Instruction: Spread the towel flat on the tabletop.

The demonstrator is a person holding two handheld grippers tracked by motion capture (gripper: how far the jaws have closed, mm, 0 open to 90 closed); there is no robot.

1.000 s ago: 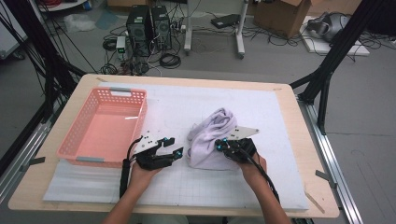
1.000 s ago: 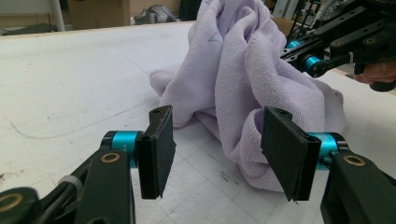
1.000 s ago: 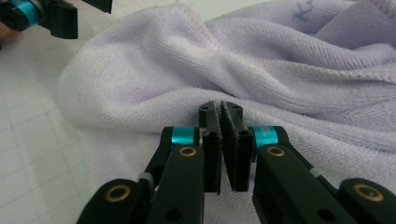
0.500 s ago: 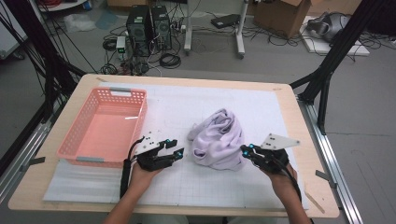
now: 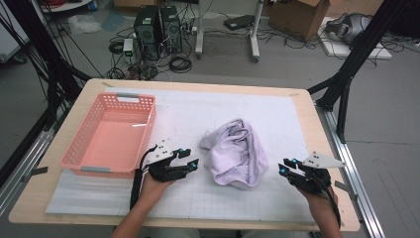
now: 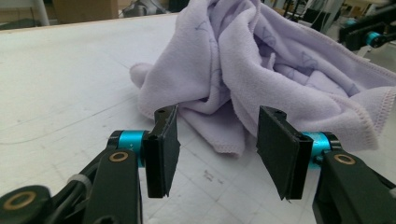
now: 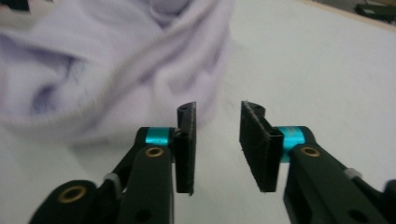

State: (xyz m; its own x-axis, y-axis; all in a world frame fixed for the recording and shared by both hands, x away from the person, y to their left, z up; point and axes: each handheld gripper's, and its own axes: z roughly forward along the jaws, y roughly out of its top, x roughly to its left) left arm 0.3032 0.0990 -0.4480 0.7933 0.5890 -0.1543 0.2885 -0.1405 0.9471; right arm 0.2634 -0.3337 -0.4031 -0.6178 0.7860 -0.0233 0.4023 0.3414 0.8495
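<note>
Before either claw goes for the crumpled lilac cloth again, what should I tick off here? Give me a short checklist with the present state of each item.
1. Left claw open: ok, jaws stand apart with nothing between them.
2. Right claw open: ok, a gap shows between the jaws, nothing held.
3. Crumpled lilac microfibre cloth free of both claws: ok, it lies bunched on the white gridded mat, apart from each.
4. A graspable hem faces the left claw: ok, a stitched edge hangs just ahead of its jaws.
5. Pink plastic slotted basket ready to receive: ok, nothing lies in it.
6. Hem facing the right claw: cannot tell, the right gripper view is blurred.
</note>
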